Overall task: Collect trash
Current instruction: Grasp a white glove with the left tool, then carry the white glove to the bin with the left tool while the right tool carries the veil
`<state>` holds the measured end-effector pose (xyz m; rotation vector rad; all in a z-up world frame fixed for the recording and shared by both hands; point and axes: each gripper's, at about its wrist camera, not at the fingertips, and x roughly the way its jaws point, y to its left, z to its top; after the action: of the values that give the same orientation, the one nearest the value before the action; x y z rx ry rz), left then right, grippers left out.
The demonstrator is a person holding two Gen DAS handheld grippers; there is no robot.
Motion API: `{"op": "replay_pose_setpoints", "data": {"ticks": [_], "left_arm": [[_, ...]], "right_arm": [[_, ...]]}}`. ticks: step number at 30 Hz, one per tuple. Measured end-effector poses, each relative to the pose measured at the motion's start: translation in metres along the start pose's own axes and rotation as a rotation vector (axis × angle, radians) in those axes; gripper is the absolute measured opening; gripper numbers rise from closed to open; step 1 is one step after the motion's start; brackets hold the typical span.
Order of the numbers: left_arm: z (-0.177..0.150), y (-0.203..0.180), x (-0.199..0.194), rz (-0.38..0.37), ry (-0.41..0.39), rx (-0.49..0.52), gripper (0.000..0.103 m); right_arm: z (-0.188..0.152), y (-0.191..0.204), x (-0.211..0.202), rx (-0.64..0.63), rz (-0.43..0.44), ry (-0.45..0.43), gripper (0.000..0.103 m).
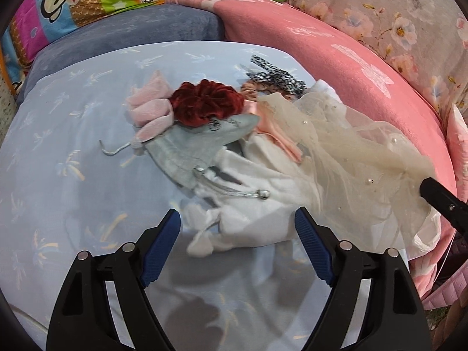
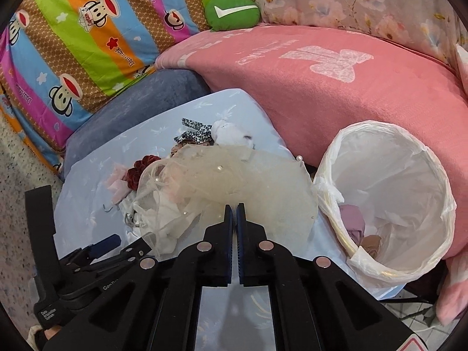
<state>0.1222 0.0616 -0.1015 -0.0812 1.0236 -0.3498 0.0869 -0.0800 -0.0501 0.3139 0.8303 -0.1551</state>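
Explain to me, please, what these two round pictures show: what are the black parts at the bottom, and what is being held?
A person holds a pair of tongs in each hand, with a camera on each looking forward. In the left view, the left tongs are open over a pile of small cloth items: a red scrunchie, a grey pouch, white cloth. In the right view, the right tongs are shut on a cream mesh fabric with pearls. Right of it stands a lined trash bin.

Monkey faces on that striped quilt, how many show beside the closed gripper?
4: one at the top, one upper right, one lower down, one at the left edge. More may be hidden.
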Motion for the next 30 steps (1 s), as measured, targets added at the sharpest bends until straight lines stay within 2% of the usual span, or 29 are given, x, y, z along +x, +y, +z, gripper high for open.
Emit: {"op": "replay_pose_setpoints", "data": {"ticks": [3,8,10,15,17,21,30], "left_arm": [[0.0,-0.007,0.0,-0.037,0.006,-0.005,0.077],[-0.001,-0.016,0.007,-0.039,0.021,0.017,0.075],[-0.002,-0.018,0.01,-0.044,0.031,0.016,0.064],[-0.004,-0.022,0.011,-0.067,0.054,0.032,0.028],[-0.005,-0.025,0.007,-0.071,0.052,0.043,0.021],[-0.006,-0.032,-0.005,-0.086,0.035,0.059,0.016],[0.007,-0.068,-0.042,-0.135,-0.051,0.119,0.015]], "right_arm": [[0.002,-0.006,-0.008,0.014,-0.001,-0.016,0.002],[0.005,-0.014,-0.018,0.029,-0.002,-0.037,0.002],[0.005,-0.016,-0.021,0.031,-0.004,-0.044,0.002],[0.005,-0.024,-0.029,0.043,-0.003,-0.056,0.002],[0.005,-0.026,-0.032,0.049,-0.003,-0.063,0.002],[0.006,-0.032,-0.04,0.061,-0.002,-0.081,0.002],[0.011,-0.048,-0.074,0.091,-0.009,-0.15,0.002]]}}
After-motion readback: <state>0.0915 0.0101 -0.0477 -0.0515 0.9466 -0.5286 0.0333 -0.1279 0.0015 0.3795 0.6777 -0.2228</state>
